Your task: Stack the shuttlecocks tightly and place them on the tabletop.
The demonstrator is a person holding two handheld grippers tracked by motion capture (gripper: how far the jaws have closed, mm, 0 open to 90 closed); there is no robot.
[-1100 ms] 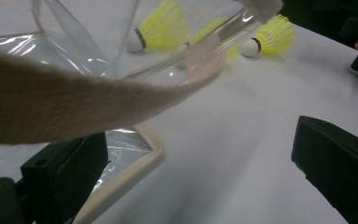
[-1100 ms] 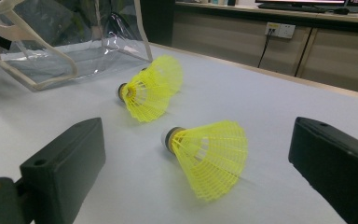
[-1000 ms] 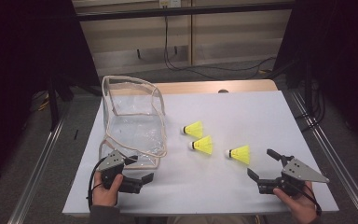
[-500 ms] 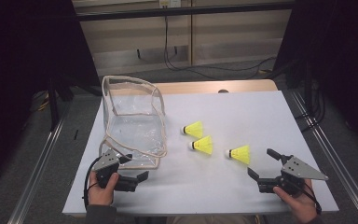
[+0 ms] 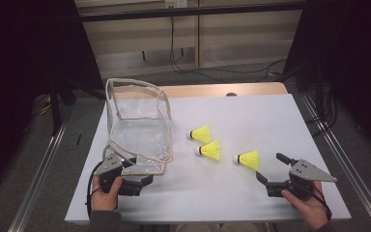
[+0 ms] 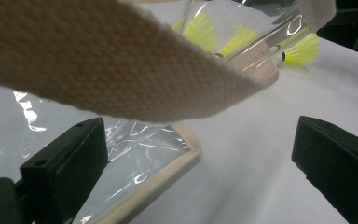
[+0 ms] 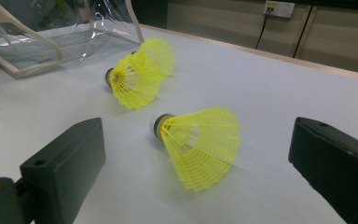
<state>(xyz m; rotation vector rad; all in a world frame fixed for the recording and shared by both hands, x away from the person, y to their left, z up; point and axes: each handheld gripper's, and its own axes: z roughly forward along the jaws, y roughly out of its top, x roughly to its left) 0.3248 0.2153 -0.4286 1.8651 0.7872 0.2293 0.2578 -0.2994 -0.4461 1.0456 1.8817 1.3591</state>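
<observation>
Left gripper [image 5: 136,180] sits low at the near-left of the surface [image 5: 270,116], right at the front corner of the clear bag [image 5: 137,130]. Jaws are apart, nothing between them. In the left gripper view I see the bag's beige webbing strap [image 6: 121,70] arching over the gap, close to the camera, and the beige-trimmed bag edge [image 6: 168,163] lying flat on the surface near the left-hand jaw. I can't tell whether that jaw touches the bag.

Bag stands open-mouthed on the left half of the surface, transparent walls, beige trim all round.

Three yellow shuttlecocks lie on their sides right of the bag, mid-surface: first shuttlecock [image 5: 201,134] nearest the bag, second shuttlecock [image 5: 209,150] just beside it and closer to me, third shuttlecock [image 5: 247,159] farther right, apart from the pair. All have cork ends pointing left in the high view.

Right gripper [image 5: 269,170] is at the near-right of the surface, held in the person's hand [image 5: 308,205], pointing at the third shuttlecock. Jaws wide apart, empty. In the right gripper view that shuttlecock [image 7: 198,144] lies between the two jaws' lines but ahead of them, not touched. The other two [image 7: 137,77] overlap behind it, bag beyond at upper left.
</observation>
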